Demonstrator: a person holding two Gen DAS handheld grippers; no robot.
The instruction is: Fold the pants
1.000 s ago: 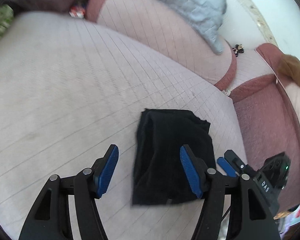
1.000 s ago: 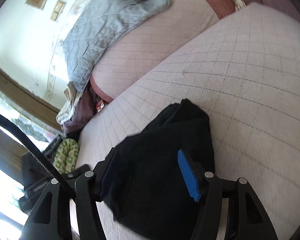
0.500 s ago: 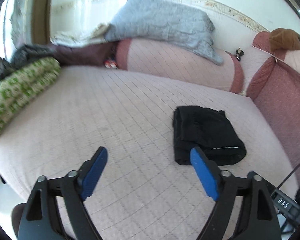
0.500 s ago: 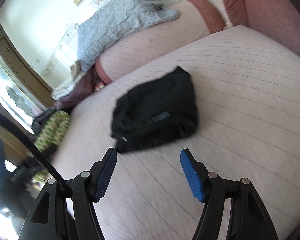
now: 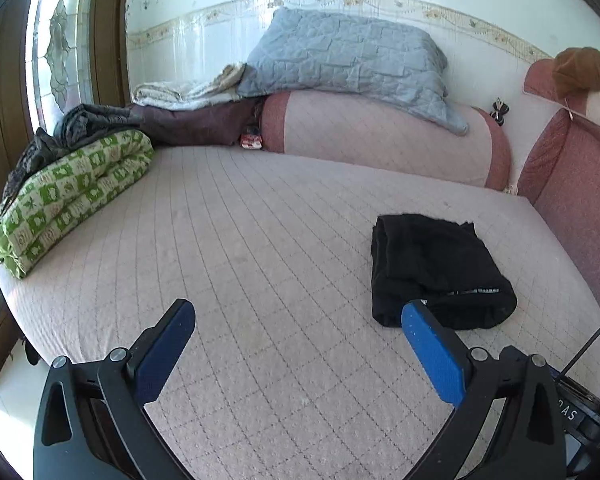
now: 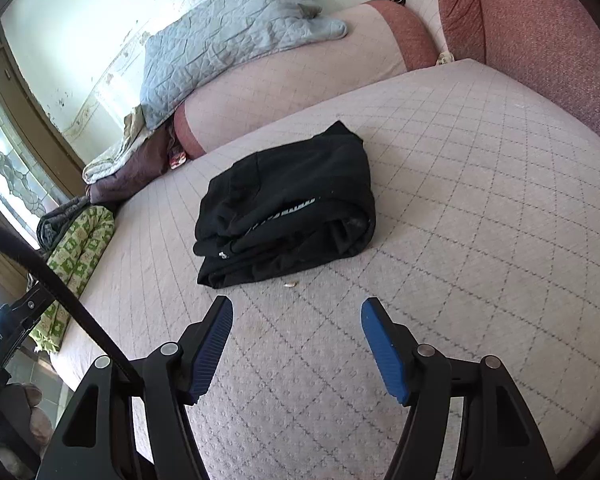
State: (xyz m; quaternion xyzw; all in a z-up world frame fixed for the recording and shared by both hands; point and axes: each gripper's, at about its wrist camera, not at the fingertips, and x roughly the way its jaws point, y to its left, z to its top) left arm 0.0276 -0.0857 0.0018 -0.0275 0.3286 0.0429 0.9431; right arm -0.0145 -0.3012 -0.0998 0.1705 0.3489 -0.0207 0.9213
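Left wrist view: black pants (image 5: pixel 436 268), folded into a thick soft bundle, lie on the pale pink quilted bed (image 5: pixel 260 264), toward its right side near the reddish padded headboard (image 5: pixel 572 200). The bundle's long axis runs from the camera toward the bolster (image 5: pixel 380 136), rolled fold nearest. A grey quilted blanket (image 5: pixel 348 56) drapes the bolster; a green patterned quilt (image 5: pixel 68 196) sits far left. The left gripper (image 5: pixel 296 324) has just been opening, jaws wide and empty. The right gripper (image 6: pixel 296 320) also stands released, nothing between its blue ribbed pads. A second ago both hovered over the pants; now they are drawn back.
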